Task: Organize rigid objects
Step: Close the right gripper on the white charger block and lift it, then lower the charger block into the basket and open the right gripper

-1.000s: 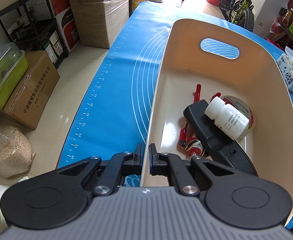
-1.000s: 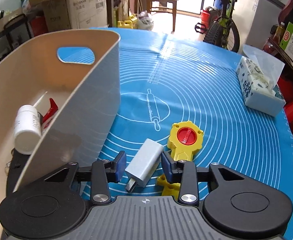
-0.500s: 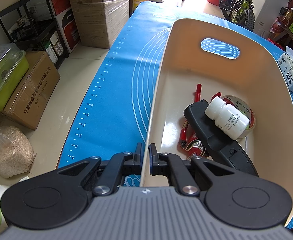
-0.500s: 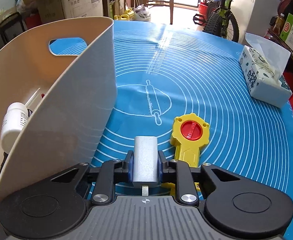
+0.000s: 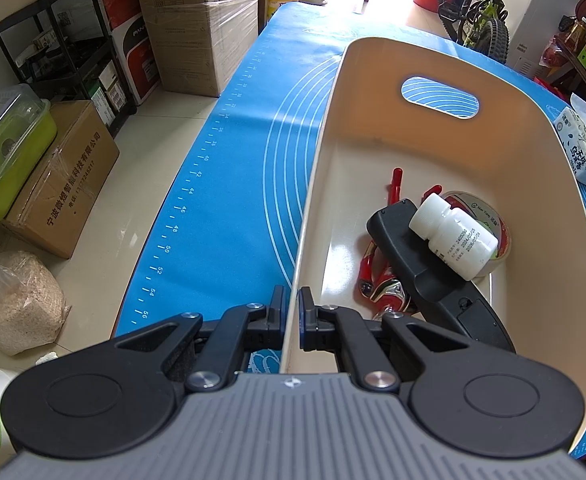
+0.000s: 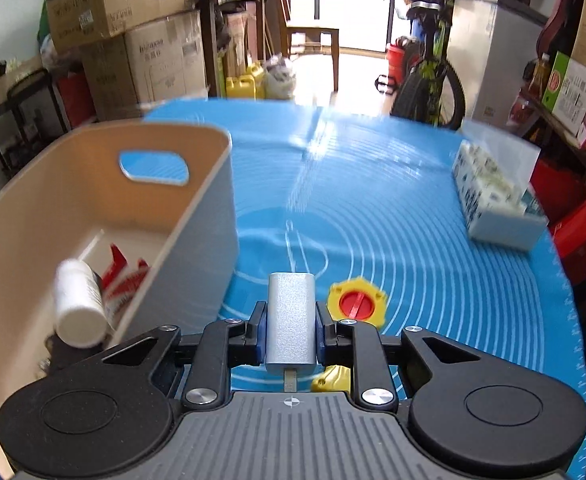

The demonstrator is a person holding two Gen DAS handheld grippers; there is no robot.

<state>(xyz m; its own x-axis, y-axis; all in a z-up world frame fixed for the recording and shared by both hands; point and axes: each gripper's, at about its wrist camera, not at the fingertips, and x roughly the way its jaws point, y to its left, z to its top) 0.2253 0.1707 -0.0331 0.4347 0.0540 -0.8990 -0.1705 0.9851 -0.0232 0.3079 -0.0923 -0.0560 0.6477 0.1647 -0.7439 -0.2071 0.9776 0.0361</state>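
Right gripper (image 6: 289, 330) clamps a silver metal block (image 6: 291, 320), a charger-like piece with a small prong showing at its near end; the blue pads press both of its sides and it is lifted off the blue mat (image 6: 413, 240) that covers the bench. Just beyond and below it, a yellow tool with a red round knob (image 6: 358, 300) lies on the mat, partly hidden by the gripper. Left gripper (image 5: 290, 322) pinches the near left wall of the cream bin (image 5: 413, 152), one finger outside and one inside, closed down to the thickness of the wall. Inside the bin, a white bottle (image 5: 453, 236) lies on its side across a black handle-shaped object (image 5: 433, 276) and a roll of tape (image 5: 501, 232), with red-handled pliers (image 5: 381, 276) beside them on the floor of the bin. From the right wrist view the bin stands to the left of the held block, and a tissue pack (image 6: 493, 200) rests far off on the right side of the mat.
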